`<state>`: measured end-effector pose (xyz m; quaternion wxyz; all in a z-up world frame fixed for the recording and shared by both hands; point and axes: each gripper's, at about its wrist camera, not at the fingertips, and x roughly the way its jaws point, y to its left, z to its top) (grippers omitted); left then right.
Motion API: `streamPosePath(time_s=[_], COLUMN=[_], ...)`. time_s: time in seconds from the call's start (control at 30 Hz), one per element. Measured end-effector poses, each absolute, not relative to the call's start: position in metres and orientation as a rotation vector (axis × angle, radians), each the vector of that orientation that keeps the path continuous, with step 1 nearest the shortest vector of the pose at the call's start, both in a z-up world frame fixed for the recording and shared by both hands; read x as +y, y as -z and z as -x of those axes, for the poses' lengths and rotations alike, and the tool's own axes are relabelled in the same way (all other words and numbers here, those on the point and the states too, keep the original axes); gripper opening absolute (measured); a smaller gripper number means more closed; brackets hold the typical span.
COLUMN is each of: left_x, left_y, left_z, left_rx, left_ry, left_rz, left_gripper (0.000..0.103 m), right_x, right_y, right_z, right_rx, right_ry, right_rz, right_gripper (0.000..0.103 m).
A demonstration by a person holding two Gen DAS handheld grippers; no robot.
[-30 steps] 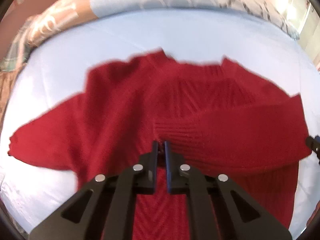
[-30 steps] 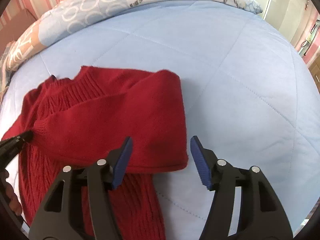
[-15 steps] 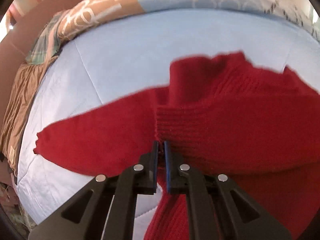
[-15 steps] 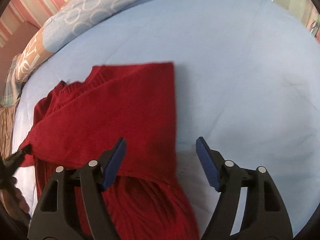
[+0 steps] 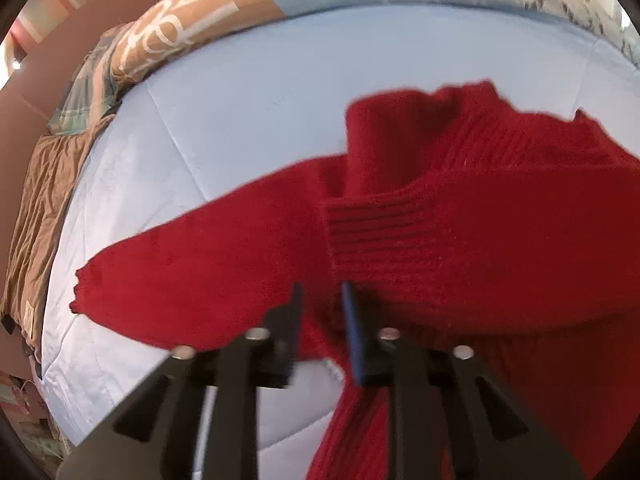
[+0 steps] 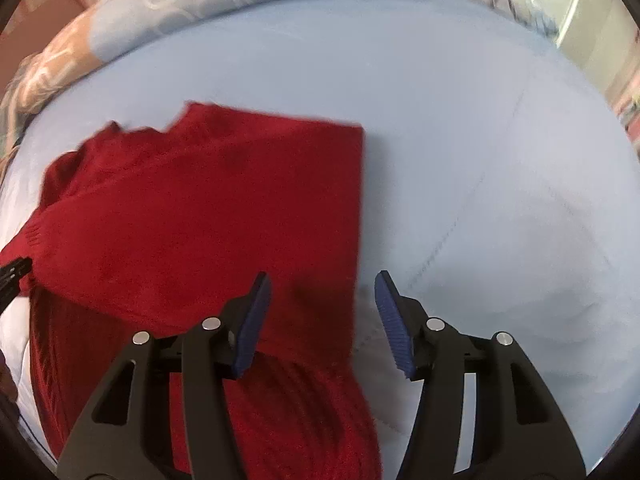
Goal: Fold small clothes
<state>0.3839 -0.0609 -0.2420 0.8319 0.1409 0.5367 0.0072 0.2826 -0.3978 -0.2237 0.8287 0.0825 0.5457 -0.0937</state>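
Left wrist view: the left gripper (image 5: 322, 296) points down at a red knitted sweater (image 5: 460, 240) lying on a pale blue bedspread (image 5: 240, 100). Its jaws have just been opening and now stand a little apart, released. Red knit shows in the gap beyond the tips, but the pads do not press on it. Just past the tips lies a ribbed cuff (image 5: 372, 228), the end of a sleeve folded across the sweater's body. The other sleeve (image 5: 180, 264) stretches out flat to the left over the bedspread, its end well away from the body. At the far edge of the bed runs a patterned pillow (image 5: 200, 28) in orange and light blue, and a brown cloth (image 5: 36, 208) hangs along the left side. No container shows in this view.

Right wrist view: the right gripper (image 6: 322, 312) hangs over the sweater's (image 6: 200, 220) right edge with its blue-padded jaws wide apart and gripping nothing; they have just been closing slightly. The left pad is over red knit, the right pad over bare bedspread (image 6: 480, 160), and the folded edge of the garment runs between them. The sweater lies on the left half of the bed, the folded sleeve forming a straight right side. At the far left edge the black tip of the left gripper (image 6: 14, 274) sits beside the cuff. No container here either
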Motion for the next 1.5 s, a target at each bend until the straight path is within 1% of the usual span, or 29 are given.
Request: streamPosePath(time_s=[0.03,0.1,0.17,0.23,0.43,0.53,0.57,0.77,0.87,0.97,1.1,1.23,1.43,1.5], left_x=[-0.056,-0.053,-0.057,-0.071,-0.102,-0.103,-0.103,-0.104,-0.098,-0.088,-0.062,-0.032,0.025,0.046], left_y=[0.231,0.217,0.204,0.205,0.238,0.251,0.253,0.252,0.246,0.238,0.229,0.221,0.211,0.211], left_z=[-0.379,-0.372,-0.364,-0.36,-0.37,-0.376,-0.377,-0.379,-0.378,-0.375,-0.371,-0.363,-0.352,-0.351], left_rx=[1.123,1.105,1.083,1.077,1.143,1.18,1.182,1.179,1.173,1.166,1.171,1.164,1.135,1.128], left_ry=[-0.009,0.019,0.074,0.121,0.13,0.102,0.098,0.102,0.092,0.072,0.008,-0.026,-0.08,-0.116], left_rz=[-0.276,-0.225,-0.176,-0.187,-0.183,-0.198,-0.201,-0.229,-0.231,-0.227,-0.223,-0.217,-0.161,-0.145], left_gripper=[0.034,0.04,0.046,0.052,0.052,0.055,0.058,0.062,0.067,0.067,0.067,0.067,0.067,0.068], right_x=[-0.392,-0.376,-0.358,-0.343,-0.329,-0.331,-0.333,-0.337,-0.339,-0.339,-0.335,-0.322,-0.277,-0.266], right_y=[0.217,0.207,0.204,0.209,0.229,0.235,0.237,0.249,0.252,0.254,0.232,0.19,0.13,0.116], right_z=[-0.281,-0.279,-0.282,-0.285,-0.293,-0.293,-0.293,-0.296,-0.296,-0.297,-0.291,-0.273,-0.25,-0.244], right_rx=[1.142,1.115,1.112,1.127,1.175,1.2,1.208,1.236,1.242,1.244,1.178,1.044,0.873,0.845], right_ry=[0.19,0.158,0.122,0.085,0.06,0.07,0.072,0.069,0.081,0.09,0.058,-0.011,-0.128,-0.159], right_rz=[-0.158,-0.124,-0.088,-0.051,-0.016,-0.031,-0.042,-0.083,-0.115,-0.122,-0.164,-0.236,-0.18,-0.172], right_gripper=[0.06,0.066,0.067,0.068,0.068,0.068,0.068,0.068,0.069,0.069,0.069,0.069,0.07,0.071])
